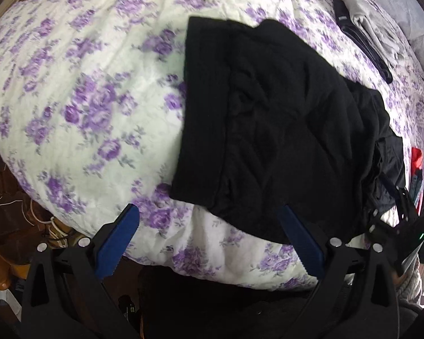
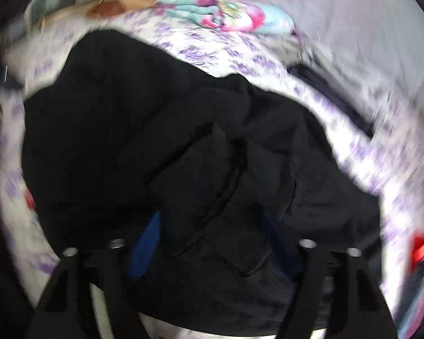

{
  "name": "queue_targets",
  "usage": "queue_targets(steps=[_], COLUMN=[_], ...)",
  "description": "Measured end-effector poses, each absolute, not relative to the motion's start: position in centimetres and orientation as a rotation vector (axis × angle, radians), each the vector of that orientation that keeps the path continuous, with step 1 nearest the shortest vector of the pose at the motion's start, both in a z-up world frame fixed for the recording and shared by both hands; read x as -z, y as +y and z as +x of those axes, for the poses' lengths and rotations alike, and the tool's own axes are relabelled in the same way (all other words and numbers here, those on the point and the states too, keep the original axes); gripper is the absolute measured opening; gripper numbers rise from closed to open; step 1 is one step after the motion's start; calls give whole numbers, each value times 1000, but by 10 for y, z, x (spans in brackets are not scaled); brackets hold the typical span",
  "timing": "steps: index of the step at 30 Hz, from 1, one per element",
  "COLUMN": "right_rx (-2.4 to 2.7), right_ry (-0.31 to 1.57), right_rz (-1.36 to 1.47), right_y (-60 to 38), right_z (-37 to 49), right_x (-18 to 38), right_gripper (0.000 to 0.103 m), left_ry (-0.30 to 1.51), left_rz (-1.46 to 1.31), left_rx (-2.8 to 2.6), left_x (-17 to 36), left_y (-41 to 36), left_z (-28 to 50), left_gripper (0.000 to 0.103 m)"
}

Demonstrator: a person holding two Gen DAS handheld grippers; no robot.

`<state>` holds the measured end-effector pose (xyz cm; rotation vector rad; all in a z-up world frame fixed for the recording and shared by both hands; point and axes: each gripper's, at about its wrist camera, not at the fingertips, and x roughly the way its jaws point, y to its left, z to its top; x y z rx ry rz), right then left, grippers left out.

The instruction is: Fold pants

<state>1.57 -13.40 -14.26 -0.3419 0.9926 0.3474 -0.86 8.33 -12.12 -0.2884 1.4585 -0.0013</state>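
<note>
**Desk:** What is nearest on your left wrist camera?

**Operator:** My left gripper [image 1: 209, 240], its blue pads [image 1: 118, 243] spread wide with nothing between them. It hangs over the near edge of the floral quilt [image 1: 93, 90]. The right-hand pad lies just short of the fabric's near hem.

**Desk:** And the pants?

**Operator:** The black pants [image 1: 268, 118] lie in a folded bundle on the quilt, from the centre out toward 3 o'clock in that view. The long axis runs near to far, roughly 6 to 12 o'clock. A straight edge faces 9 o'clock and the looser bunched layers trail toward 4 o'clock. I cannot tell which end is the waistband.

**Desk:** The right side?

**Operator:** That view is blurred. My right gripper [image 2: 209, 237] is buried low in the pants [image 2: 127, 130], with a fold of black cloth draped between the fingers [image 2: 144, 245]. They stand apart, but I cannot tell whether they pinch the cloth.

**Desk:** Beyond that?

**Operator:** In the left view, a dark strap-like item [image 1: 361, 42] beside pale grey cloth [image 1: 370, 19] at 1 o'clock. In the right view, a pink and turquoise blanket [image 2: 226, 14] at 12 o'clock, at the far edge.
</note>
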Motion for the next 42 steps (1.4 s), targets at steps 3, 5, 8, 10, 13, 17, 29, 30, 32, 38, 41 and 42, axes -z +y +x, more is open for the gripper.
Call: queue_targets(steps=[3, 5, 8, 10, 13, 17, 29, 30, 32, 38, 41, 42], right_rx=[-376, -375, -350, -320, -265, -142, 250, 263, 294, 454, 526, 484], right_ry=[1013, 1022, 1005, 978, 922, 818, 615, 603, 570, 710, 711, 709], right_rz=[-264, -196, -35, 54, 200, 409, 772, 803, 845, 666, 579, 607], right_y=[-140, -146, -166, -184, -223, -296, -474, -483, -497, -507, -501, -498], right_z=[17, 16, 14, 13, 13, 7, -90, -95, -111, -111, -118, -120], right_x=[134, 126, 109, 90, 58, 17, -15, -13, -12, -7, -1, 4], right_gripper=[28, 23, 17, 17, 16, 16, 16, 14, 13, 22, 57, 57], left_ry=[1486, 1516, 1521, 1499, 1471, 1423, 1346, 1336, 1324, 1245, 1223, 1235], left_rz=[-326, -339, -388, -439, -503, -646, -782, -798, -811, -815, -767, -763], left_rx=[59, 80, 118, 148, 157, 129, 162, 151, 128, 91, 96, 93], left_x=[138, 150, 160, 160, 164, 173, 171, 171, 169, 151, 142, 142], left_y=[81, 80, 79, 81, 87, 99, 132, 135, 133, 131, 130, 131], left_z=[-8, -11, -10, -9, -5, -2, -20, -19, -13, 11, 30, 34], left_gripper=[98, 98, 98, 98, 98, 98, 98, 98, 97, 92, 83, 82])
